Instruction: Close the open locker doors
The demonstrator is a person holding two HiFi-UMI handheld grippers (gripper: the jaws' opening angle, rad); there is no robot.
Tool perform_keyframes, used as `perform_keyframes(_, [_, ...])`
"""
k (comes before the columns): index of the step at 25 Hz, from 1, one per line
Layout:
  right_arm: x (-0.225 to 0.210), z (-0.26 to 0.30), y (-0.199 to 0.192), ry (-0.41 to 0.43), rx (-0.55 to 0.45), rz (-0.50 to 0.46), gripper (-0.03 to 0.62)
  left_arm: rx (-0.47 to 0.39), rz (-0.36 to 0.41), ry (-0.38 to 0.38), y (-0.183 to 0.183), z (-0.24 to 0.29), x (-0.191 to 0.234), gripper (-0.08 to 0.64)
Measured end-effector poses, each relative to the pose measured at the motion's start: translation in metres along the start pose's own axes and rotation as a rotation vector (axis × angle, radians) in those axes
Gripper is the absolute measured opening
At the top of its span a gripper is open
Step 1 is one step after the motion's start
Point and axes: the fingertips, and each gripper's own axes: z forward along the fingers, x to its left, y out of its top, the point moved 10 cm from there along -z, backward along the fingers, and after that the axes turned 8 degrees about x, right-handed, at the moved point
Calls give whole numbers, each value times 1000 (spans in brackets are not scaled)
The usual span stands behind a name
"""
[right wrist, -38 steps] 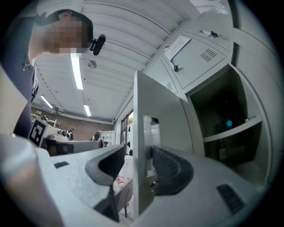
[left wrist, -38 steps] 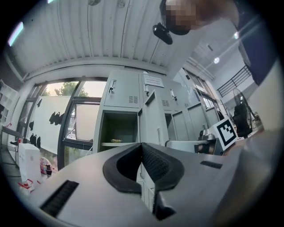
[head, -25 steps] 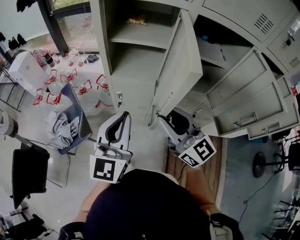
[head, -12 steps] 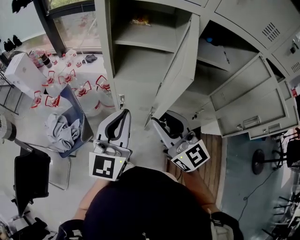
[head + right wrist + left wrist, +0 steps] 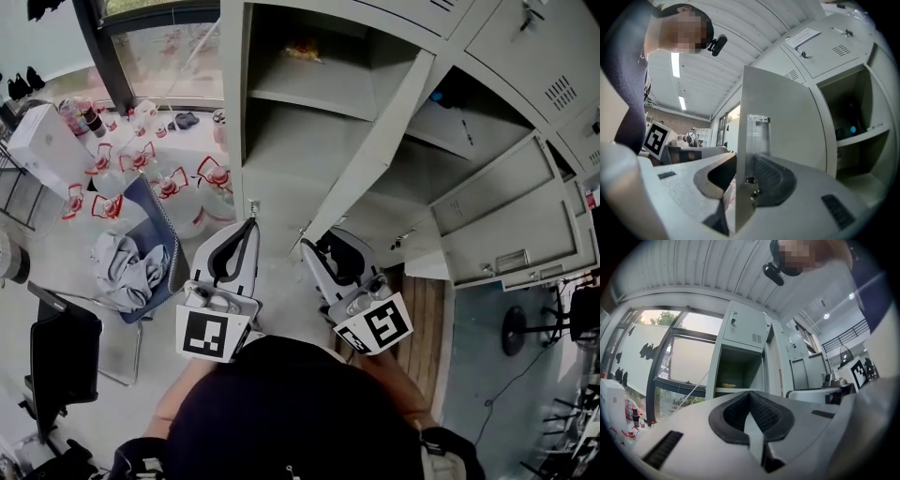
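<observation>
Tech: Locker door [image 5: 375,150] now shows edge-on versus earlier, ajar before its open compartment [image 5: 291,131]; grippers?
Lead: Right gripper [image 5: 314,248] jaws have just been closing, door edge between them, unclamped; left gripper [image 5: 250,225] jaws together, empty.

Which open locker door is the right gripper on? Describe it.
In the grey locker bank by the window, find the leftmost open compartment, with a shelf. Its door stands half-open; unlike the open doors further right, its free edge sits between the right gripper's jaws, which have just been closing.

White left gripper [image 5: 248,226], right gripper [image 5: 319,242]; black-white marker cubes [image 5: 208,335].
</observation>
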Motion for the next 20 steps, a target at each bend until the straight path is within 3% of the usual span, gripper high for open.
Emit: perform_keyframes(20, [19, 69, 5, -151, 22, 21, 112, -47, 47, 0, -3, 11, 56, 2])
